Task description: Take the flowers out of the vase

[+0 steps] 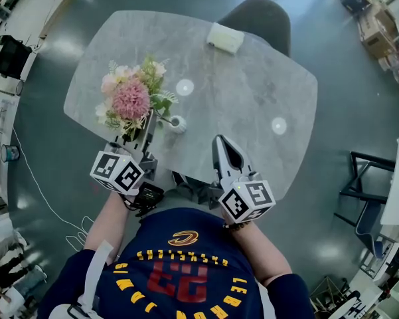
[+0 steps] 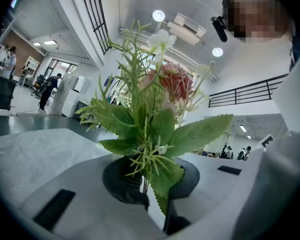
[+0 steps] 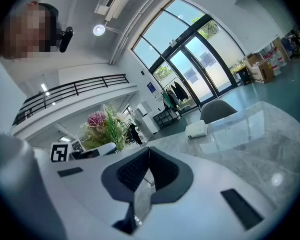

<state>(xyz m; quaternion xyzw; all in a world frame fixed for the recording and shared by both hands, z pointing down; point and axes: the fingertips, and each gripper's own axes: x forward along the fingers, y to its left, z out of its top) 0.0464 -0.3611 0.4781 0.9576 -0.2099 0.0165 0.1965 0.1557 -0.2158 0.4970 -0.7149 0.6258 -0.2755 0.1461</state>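
A bunch of artificial flowers (image 1: 129,98), pink and cream heads with green leaves, hangs over the left part of the grey marble table (image 1: 252,92). My left gripper (image 1: 148,126) is shut on its stems just under the leaves. In the left gripper view the leaves (image 2: 154,134) fill the space above the jaws, and the left gripper (image 2: 154,184) pinches the thin stems. A small white vase (image 1: 177,123) stands just right of the bunch. I cannot tell whether the stem ends are still inside it. My right gripper (image 1: 220,141) is shut and empty near the table's front edge; its tips (image 3: 149,151) meet.
A white tissue pack (image 1: 225,37) lies at the table's far edge, in front of a dark chair (image 1: 259,15). A black-framed chair (image 1: 365,178) stands on the floor at the right. The right gripper view shows the bunch (image 3: 102,126) to its left.
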